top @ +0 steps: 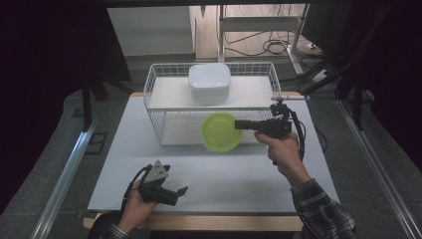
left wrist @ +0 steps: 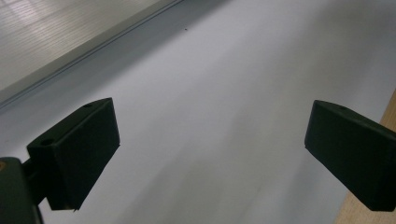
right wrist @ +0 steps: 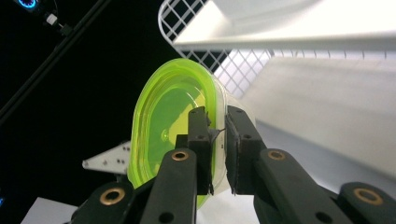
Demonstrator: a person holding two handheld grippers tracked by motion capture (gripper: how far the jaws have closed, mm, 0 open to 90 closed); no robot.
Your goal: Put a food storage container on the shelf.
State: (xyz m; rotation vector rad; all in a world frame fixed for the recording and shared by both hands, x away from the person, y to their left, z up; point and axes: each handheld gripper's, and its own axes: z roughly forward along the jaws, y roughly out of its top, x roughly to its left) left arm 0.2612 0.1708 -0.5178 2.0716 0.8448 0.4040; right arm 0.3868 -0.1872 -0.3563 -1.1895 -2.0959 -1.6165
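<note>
A round container with a lime-green lid (top: 221,131) hangs in the air in front of the white wire basket (top: 155,89), tipped on its side. My right gripper (top: 240,124) is shut on its rim. In the right gripper view the two black jaws pinch the edge of the green-lidded container (right wrist: 163,130). A white lidded tub (top: 209,81) sits on the basket's upper shelf. Near the table's front edge my left gripper (top: 180,192) rests in a hand, open. Nothing lies between its pads (left wrist: 79,151) over the white tabletop (left wrist: 224,93).
The wire basket stands at the back of the white table (top: 119,164), with a lower shelf under the tub. Metal rails (top: 62,179) run along both sides of the table. Cables and a rack (top: 259,30) lie on the floor behind.
</note>
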